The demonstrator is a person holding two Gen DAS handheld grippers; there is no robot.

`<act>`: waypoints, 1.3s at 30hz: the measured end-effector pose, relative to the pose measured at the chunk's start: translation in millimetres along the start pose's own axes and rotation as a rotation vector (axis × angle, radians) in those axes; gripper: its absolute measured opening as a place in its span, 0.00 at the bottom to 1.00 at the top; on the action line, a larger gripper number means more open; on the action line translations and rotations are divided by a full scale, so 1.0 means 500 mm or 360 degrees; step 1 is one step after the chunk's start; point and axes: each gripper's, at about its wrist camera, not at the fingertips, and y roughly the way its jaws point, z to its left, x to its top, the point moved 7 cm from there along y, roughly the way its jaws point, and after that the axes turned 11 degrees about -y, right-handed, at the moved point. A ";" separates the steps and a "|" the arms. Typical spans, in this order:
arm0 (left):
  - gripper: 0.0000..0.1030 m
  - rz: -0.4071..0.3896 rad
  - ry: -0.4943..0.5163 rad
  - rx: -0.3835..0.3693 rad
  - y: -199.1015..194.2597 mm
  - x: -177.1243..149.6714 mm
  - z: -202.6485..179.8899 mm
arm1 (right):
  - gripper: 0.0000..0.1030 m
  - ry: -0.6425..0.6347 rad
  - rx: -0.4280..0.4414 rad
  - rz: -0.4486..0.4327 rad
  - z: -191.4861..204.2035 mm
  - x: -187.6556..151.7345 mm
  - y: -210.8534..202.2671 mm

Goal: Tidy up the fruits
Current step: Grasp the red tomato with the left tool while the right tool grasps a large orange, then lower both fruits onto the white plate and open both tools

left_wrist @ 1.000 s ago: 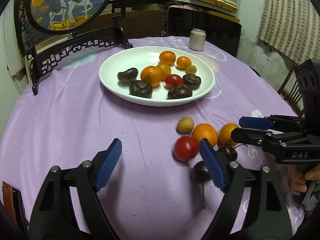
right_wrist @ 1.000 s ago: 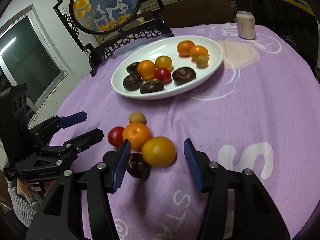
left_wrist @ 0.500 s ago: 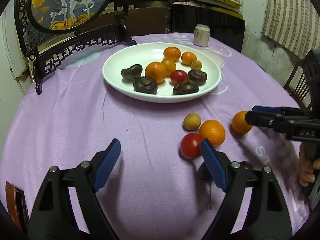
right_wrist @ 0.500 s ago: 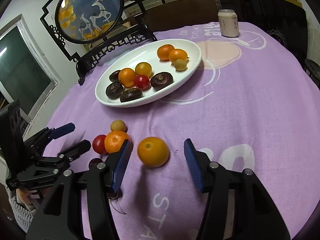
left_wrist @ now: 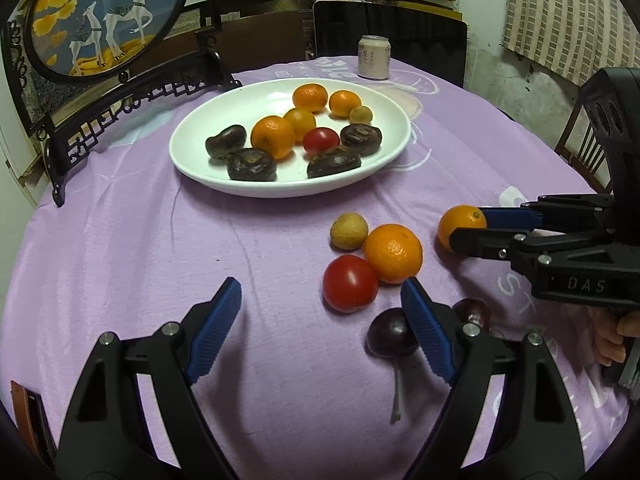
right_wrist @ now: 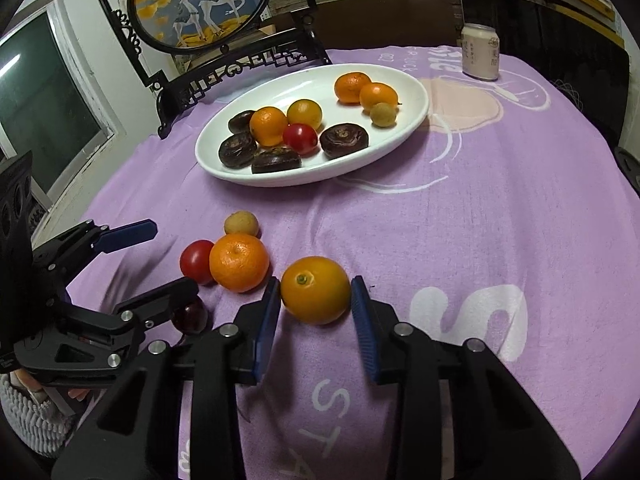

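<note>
While the fruit waits on the purple cloth, two hand-held tongs work the table.
Right gripper: clamped on the orange — blue pads touch both its sides.
Orange: on the cloth, near the loose mandarin; round, stem scar facing the camera.
Left gripper: spread wide, holding nothing — tomato and dark cherry beside its right finger.
Plate: well beyond.
Change: half a second ago the right fingers stood clear of the orange.
</note>
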 end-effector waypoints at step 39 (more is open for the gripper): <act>0.31 0.0032 -0.0014 -0.0156 0.001 0.010 -0.002 | 0.36 0.0073 0.0007 -0.0019 -0.017 0.002 -0.006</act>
